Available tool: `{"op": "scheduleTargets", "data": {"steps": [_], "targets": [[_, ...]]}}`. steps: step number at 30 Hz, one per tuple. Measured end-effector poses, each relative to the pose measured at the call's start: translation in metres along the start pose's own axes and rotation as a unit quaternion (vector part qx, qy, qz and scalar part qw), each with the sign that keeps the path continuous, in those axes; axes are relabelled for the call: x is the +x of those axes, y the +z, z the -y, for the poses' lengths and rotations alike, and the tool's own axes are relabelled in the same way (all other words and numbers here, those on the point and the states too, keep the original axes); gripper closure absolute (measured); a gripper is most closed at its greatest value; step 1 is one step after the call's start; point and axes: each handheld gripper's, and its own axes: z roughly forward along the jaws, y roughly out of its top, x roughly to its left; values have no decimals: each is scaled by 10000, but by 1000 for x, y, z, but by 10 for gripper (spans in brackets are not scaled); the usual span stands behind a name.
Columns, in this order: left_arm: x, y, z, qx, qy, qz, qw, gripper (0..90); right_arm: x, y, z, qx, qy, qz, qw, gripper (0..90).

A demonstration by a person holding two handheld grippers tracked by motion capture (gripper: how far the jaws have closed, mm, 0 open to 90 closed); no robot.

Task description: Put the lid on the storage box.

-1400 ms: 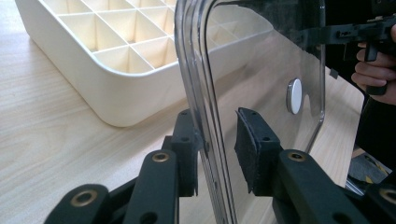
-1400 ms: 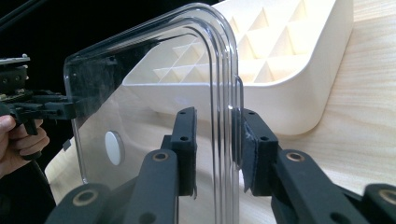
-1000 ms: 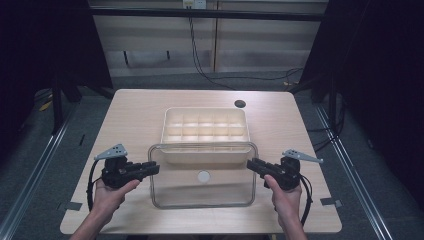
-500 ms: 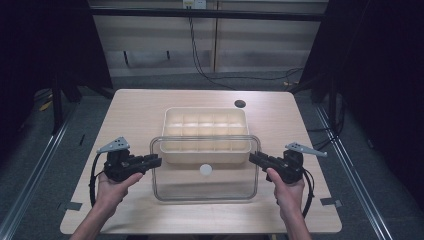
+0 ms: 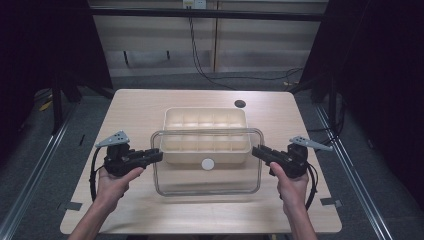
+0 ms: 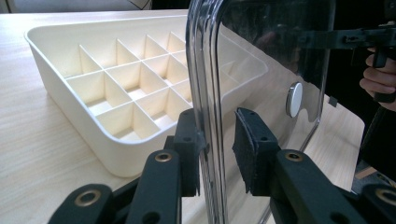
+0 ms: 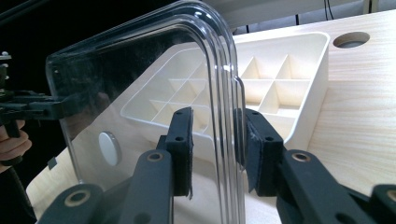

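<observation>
Grippers, left [image 5: 156, 155] and right [image 5: 258, 151], clamp the clear lid's [image 5: 207, 177] opposite rims above the divided tray [image 5: 205, 116]; bare surface [image 5: 140, 107] surrounds. Gripper views reveal compartments.

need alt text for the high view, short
Two hand-held grippers, left and right, grip the short ends of a clear lid, holding it over the near edge of a cream divided tray on a wooden table. The person's forearms enter from below.

Wooden table [image 5: 150, 107], grey floor [image 5: 60, 150]
</observation>
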Motion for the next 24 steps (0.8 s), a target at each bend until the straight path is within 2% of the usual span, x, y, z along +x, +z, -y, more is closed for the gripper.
{"op": "scheduleTargets", "data": {"steps": [4, 13, 16, 17, 19, 24], "targets": [[1, -1, -9, -31, 59, -40, 10000, 717, -2, 1, -4, -36, 51, -50, 10000, 671], [6, -7, -28, -232, 49, -90, 9997, 716, 1, 8, -26, -108, -68, -104, 9999, 671], [7, -7, -30, -246, 52, -111, 9996, 716, 2, 9, -30, -121, -84, -106, 9998, 671], [8, -7, -33, -167, 102, -159, 9997, 714, 2, 11, -34, -162, -75, -115, 9998, 672], [8, -9, -37, -161, 122, -210, 9996, 713, 1, 14, -36, -218, 21, -156, 9996, 672], [10, -12, -42, -220, 139, -258, 9993, 712, 1, 20, -40, -269, 20, -214, 9994, 672]]}}
